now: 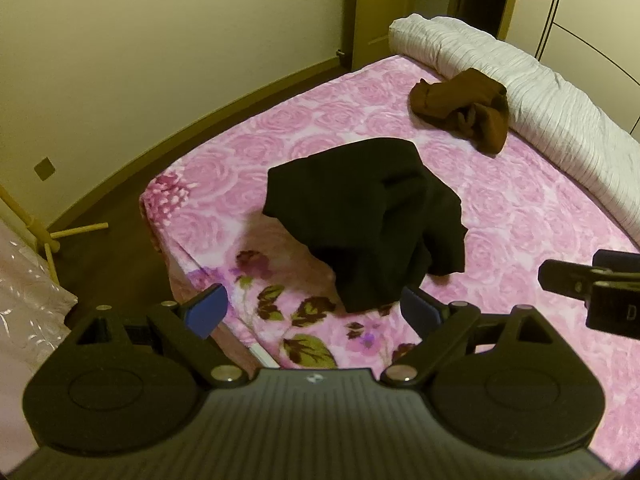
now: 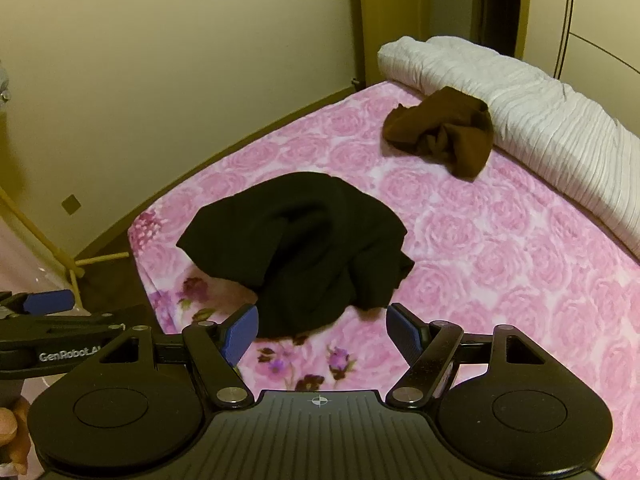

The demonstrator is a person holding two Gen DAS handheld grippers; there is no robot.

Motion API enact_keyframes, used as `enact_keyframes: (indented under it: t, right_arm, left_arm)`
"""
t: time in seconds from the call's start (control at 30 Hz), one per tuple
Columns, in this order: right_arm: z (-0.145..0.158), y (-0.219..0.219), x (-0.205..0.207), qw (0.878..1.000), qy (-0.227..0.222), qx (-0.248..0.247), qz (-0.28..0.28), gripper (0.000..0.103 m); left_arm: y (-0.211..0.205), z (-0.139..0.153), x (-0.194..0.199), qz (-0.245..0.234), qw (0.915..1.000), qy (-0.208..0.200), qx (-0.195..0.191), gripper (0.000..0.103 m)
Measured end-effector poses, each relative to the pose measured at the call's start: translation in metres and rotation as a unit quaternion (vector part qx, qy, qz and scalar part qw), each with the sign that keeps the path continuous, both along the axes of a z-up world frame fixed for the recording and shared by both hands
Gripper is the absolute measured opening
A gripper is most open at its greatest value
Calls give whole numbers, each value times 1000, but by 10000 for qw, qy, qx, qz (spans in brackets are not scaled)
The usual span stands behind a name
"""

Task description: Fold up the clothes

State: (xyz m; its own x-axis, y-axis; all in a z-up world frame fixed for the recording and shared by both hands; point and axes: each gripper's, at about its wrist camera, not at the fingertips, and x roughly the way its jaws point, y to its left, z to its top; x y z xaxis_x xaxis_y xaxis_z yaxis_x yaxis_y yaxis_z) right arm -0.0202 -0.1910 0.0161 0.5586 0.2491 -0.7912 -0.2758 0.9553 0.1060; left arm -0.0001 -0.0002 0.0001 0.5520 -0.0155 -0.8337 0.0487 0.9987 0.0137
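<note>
- Nearest the foot of the bed, both tools hang above the pink flowered blanket [image 2: 500, 248]: the left gripper [image 1: 312, 308] and the right gripper [image 2: 322, 326] each have their blue pads spread wide, with nothing between them.
- Just past them the black garment [image 2: 304, 248] lies in a crumpled heap near the bed's corner. Its layers are bunched, so a pinch could catch two thicknesses at once and drag the whole lump rather than an edge.
- Sitting so near the edge, a pull toward the floor might slide it off.
- Farther back, the brown garment [image 1: 464, 112] lies crumpled too, touching the rolled white quilt [image 1: 540, 92]; grabbing there could snag the quilt.
</note>
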Motion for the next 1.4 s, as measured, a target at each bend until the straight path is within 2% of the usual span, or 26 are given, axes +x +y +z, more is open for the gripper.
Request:
enact_keyframes:
  t: [0.43,0.77,1.4]
  right_arm:
    - [2,-27,12,9995,45,225,208,74]
    - [-2,-23,15,9991,187,257,267,74]
    - [-5,-23,22,9992,167,225,284,74]
  left_arm:
    - [-20,7,-9,138,9999,-49,56,88]
    - [-22,1,-9,134,9999,45,55,88]
    - [-25,0,-2,35,10000,38,16,88]
